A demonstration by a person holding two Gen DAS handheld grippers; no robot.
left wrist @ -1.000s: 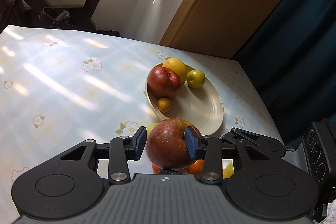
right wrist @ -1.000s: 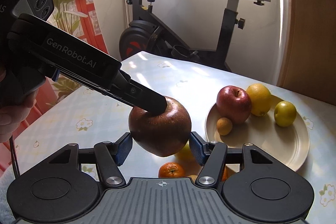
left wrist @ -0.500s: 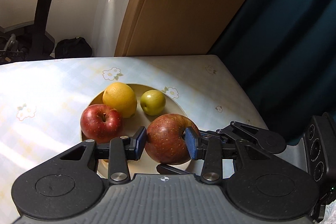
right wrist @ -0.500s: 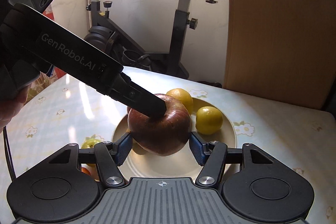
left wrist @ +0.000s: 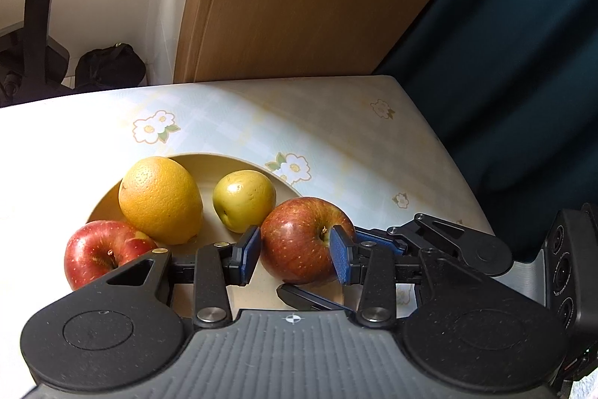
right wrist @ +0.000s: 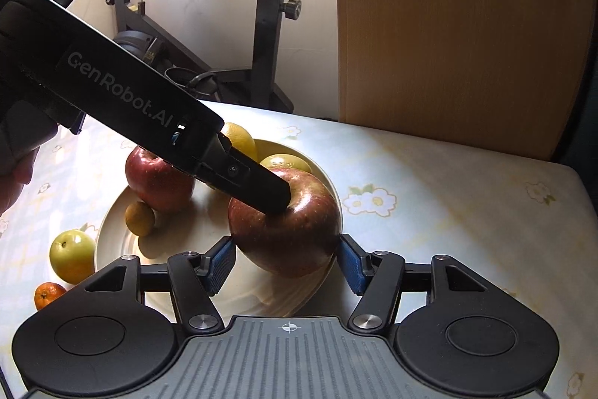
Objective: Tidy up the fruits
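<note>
My left gripper (left wrist: pixel 295 255) is shut on a large red apple (left wrist: pixel 304 243) and holds it low over the right side of a cream plate (left wrist: pixel 231 161). On the plate lie an orange (left wrist: pixel 160 199), a small green fruit (left wrist: pixel 244 200) and a second red apple (left wrist: pixel 101 251). In the right wrist view the large red apple (right wrist: pixel 295 230) sits between the open jaws of my right gripper (right wrist: pixel 286 264), whose pads flank it closely. The left gripper's finger (right wrist: pixel 258 186) presses on its top. A small brown fruit (right wrist: pixel 139 218) also lies on the plate (right wrist: pixel 179 242).
A green-yellow fruit (right wrist: pixel 71 255) and a mandarin (right wrist: pixel 48 294) lie on the flowered tablecloth (right wrist: pixel 448 197) left of the plate. A wooden board (right wrist: pixel 456 25) and an exercise bike (right wrist: pixel 269 10) stand behind the table. The table's right corner (left wrist: pixel 418 107) is close, with dark cloth beyond.
Both grippers carried the large apple from above the loose fruits to over the plate and lowered it toward the plate's right side. The left grip stayed shut on it.
</note>
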